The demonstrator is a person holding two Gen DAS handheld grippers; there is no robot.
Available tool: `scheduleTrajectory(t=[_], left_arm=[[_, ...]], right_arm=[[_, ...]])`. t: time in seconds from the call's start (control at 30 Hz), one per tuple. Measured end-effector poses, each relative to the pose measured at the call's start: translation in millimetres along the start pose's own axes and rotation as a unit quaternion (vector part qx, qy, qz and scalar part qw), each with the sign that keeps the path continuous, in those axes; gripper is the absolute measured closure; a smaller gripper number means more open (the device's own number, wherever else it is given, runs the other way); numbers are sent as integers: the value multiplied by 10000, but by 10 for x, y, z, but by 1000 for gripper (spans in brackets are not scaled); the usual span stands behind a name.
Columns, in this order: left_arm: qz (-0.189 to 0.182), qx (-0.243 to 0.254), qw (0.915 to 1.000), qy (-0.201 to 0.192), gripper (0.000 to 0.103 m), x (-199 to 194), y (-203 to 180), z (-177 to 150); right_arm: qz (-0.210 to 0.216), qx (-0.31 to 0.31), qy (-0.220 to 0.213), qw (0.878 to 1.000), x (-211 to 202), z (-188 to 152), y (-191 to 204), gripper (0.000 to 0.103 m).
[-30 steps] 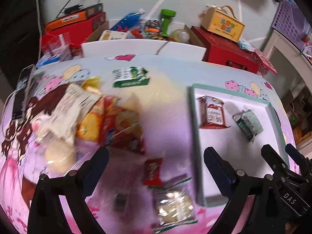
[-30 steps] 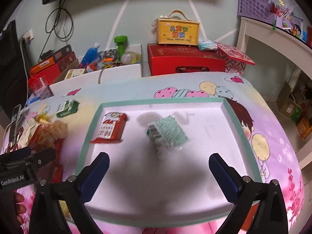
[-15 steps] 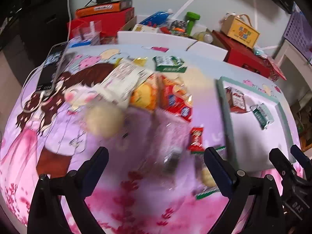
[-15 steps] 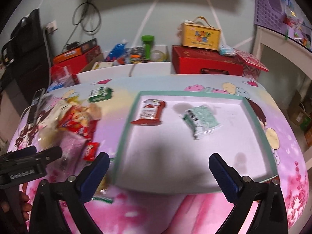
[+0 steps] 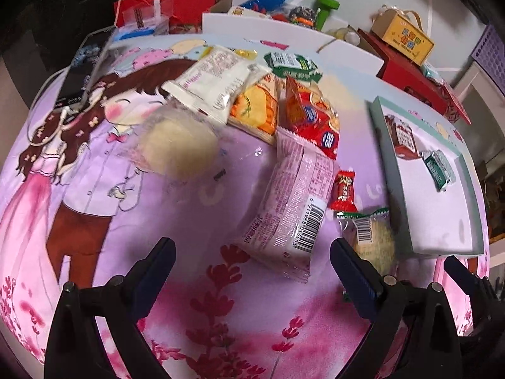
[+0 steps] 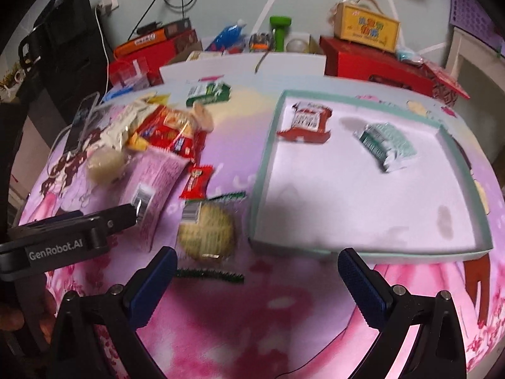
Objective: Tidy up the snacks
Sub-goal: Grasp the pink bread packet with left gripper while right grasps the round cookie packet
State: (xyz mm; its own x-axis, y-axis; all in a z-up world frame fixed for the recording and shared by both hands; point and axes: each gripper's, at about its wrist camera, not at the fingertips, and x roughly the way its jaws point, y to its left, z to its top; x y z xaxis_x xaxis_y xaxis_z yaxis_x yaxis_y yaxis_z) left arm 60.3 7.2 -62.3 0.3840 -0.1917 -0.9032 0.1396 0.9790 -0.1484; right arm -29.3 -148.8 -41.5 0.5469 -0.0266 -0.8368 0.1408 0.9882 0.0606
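Note:
A pile of snack packets lies on the pink cartoon tablecloth. A pink packet point(image 5: 290, 202) lies just ahead of my open left gripper point(image 5: 252, 262). A small red candy point(image 5: 344, 189), a round cookie pack point(image 6: 205, 237), a red bag point(image 5: 312, 117) and a white packet point(image 5: 214, 82) lie around it. The white tray point(image 6: 262, 170) with a green rim holds a red packet point(image 6: 306, 120) and a green packet point(image 6: 385, 142). My right gripper point(image 6: 255, 271) is open and empty, in front of the tray and cookie pack. The left gripper also shows in the right wrist view point(image 6: 126, 218).
A phone point(image 5: 82, 69) with a white cable lies at the table's far left. Behind the table stand red boxes point(image 6: 372, 60), a yellow carry box point(image 6: 366, 25), a white box point(image 6: 246, 63) of items and a green dumbbell point(image 6: 279, 31). A white shelf point(image 6: 473, 60) stands at the right.
Both grippers have pulled back and shifted left, away from the tray. The left wrist view now centres on the pink packet; the right wrist view now includes the snack pile and cookie pack.

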Motion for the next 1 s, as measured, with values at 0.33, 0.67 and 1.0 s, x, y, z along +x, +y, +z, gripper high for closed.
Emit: scheduleTrajectory(t=[0.33,0.67,1.0], left_arm=[[-19,232,9996,186,6,148,-124,102],[90,458,9985,274,20,244,-204,156],[8,591,9979,281,51,278,-241,173]], right_arm=[[114,-331,267,9990,204,-24,224,1],[252,-401,351,9983,377,-33,344,13],[250,-400,178,9987,423,-33,363,34]])
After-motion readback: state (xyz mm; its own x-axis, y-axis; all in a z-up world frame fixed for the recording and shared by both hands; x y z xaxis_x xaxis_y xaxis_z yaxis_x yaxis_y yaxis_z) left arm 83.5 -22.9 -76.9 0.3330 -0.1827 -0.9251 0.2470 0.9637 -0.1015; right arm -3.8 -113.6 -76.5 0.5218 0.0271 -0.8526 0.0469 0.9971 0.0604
